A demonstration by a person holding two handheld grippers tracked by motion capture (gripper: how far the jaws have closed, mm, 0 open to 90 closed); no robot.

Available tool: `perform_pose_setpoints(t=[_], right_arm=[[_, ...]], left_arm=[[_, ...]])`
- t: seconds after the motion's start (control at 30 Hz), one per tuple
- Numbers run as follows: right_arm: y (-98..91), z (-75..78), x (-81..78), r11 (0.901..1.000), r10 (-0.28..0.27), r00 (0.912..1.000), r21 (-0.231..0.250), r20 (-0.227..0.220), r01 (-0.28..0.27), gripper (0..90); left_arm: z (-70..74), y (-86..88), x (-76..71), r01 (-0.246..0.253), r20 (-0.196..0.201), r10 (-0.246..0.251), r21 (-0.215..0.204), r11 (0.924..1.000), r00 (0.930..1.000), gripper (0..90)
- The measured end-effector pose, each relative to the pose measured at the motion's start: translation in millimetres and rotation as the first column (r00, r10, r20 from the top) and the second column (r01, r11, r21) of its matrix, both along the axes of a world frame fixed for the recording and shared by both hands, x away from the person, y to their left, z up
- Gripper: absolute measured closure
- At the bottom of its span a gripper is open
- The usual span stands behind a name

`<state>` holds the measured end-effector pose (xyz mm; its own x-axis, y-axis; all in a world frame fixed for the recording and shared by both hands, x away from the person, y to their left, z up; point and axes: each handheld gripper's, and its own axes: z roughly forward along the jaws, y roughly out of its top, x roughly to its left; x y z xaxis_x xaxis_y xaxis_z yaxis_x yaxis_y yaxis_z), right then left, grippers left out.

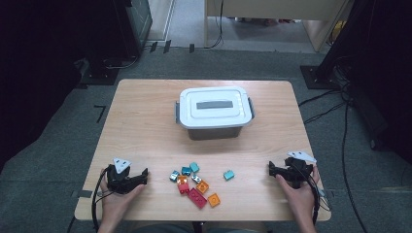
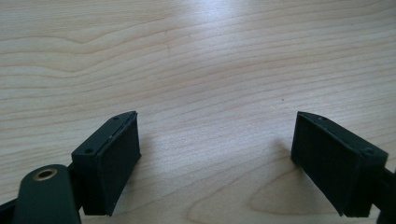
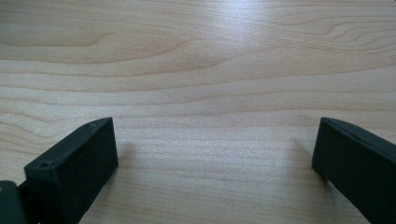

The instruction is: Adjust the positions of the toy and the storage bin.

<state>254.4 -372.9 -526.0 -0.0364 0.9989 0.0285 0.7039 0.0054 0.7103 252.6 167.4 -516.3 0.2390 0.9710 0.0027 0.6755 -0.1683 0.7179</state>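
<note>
A loose heap of small toy bricks lies near the table's front middle: teal ones [image 1: 186, 170], orange ones [image 1: 214, 200] and a flat red one [image 1: 197, 198]. One teal brick [image 1: 229, 174] sits a little apart on the right. My left gripper [image 1: 144, 175] rests on the table left of the heap, pointing toward it, open with nothing between its fingers. My right gripper [image 1: 271, 169] rests to the right of the heap, pointing left, also open and holding nothing. In the left gripper view the left gripper [image 2: 217, 149] has bare wood between its jaws; in the right gripper view so does the right gripper [image 3: 215, 154].
A grey storage box with a closed white lid [image 1: 214, 112] stands in the middle of the wooden table [image 1: 141, 126], behind the bricks. Cables run across the carpet to the right of the table.
</note>
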Motion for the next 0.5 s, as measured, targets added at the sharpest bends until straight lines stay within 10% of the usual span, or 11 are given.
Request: perform_pose_setpoints(t=[0.3,0.5], right_arm=[[-4.8,9.5,-5.7,1.0,-0.005,0.9992,-0.008,0.04,0.005,35.8],[11.1,40.7,-0.3,0.9991,0.03,0.9878,-0.034,0.153,-0.025,45.3]], left_arm=[[19.8,-5.6,3.9,-0.045,0.066,0.043,0.025,0.9987,0.9969,27.6],[58.2,-19.6,25.4,-0.01,0.147,0.026,-0.108,0.9941,0.9888,40.3]])
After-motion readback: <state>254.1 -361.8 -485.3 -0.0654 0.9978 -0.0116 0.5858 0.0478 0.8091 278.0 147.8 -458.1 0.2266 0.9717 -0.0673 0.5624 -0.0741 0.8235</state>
